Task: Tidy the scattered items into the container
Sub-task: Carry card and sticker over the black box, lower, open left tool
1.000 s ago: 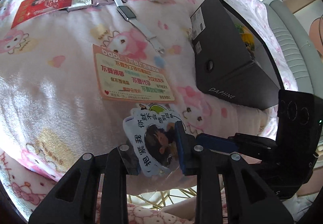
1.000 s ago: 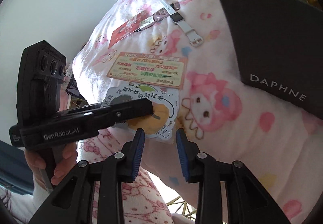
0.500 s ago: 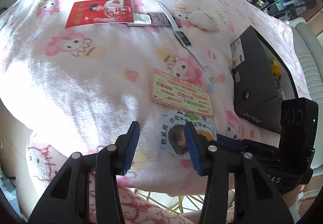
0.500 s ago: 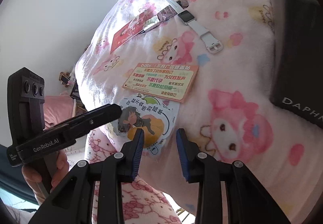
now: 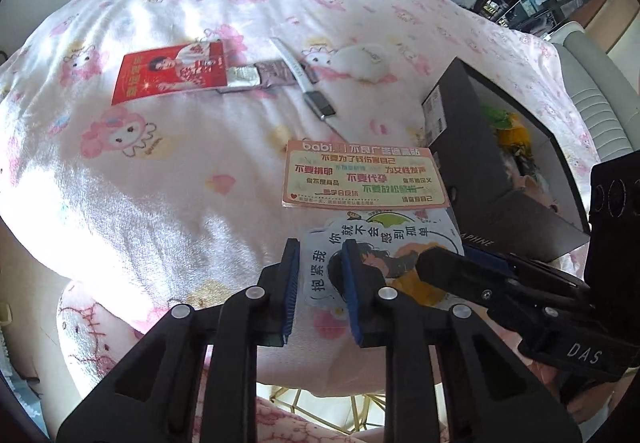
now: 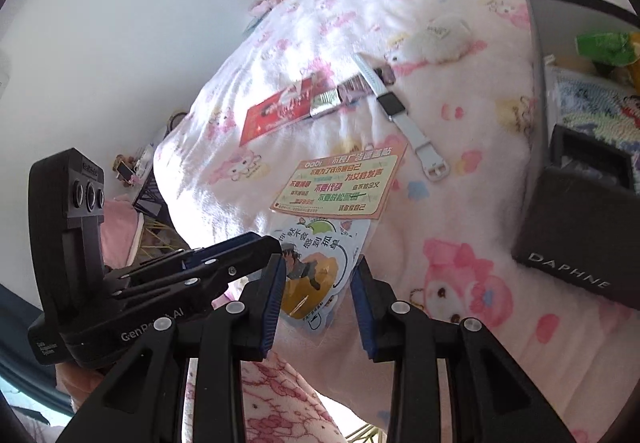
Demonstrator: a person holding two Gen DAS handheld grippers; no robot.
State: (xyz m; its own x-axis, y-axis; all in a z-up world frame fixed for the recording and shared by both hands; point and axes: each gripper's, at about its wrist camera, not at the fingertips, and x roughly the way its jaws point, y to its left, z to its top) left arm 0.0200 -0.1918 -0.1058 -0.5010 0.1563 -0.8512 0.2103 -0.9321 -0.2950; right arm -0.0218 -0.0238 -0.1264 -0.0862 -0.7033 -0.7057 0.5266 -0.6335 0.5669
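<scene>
A white cartoon sticker sheet (image 5: 384, 243) lies at the near edge of the pink blanket, seen also in the right wrist view (image 6: 316, 267). My left gripper (image 5: 319, 255) hovers over its left edge. Its jaws are closing, with that edge showing in the gap and the pads apart from it. My right gripper (image 6: 318, 271) stands open above the sheet's middle, touching nothing. Each gripper appears in the other's view, the right gripper (image 5: 440, 263) from the right and the left gripper (image 6: 256, 247) from the left. The black DAPHNE box (image 5: 472, 163) stands open at the right.
On the blanket lie a pink card with green text (image 5: 364, 179), a white-strapped watch (image 5: 316, 99), a red card (image 5: 168, 73), a purple sachet (image 5: 264, 75) and a white fluffy puff (image 5: 360, 59). The box (image 6: 576, 235) holds green and yellow items. The bed's edge drops away just below the grippers.
The left jaws, which held the sticker sheet a second ago, spread wide off it and have narrowed again. Both grippers have drawn up and back, so more of the bed shows.
</scene>
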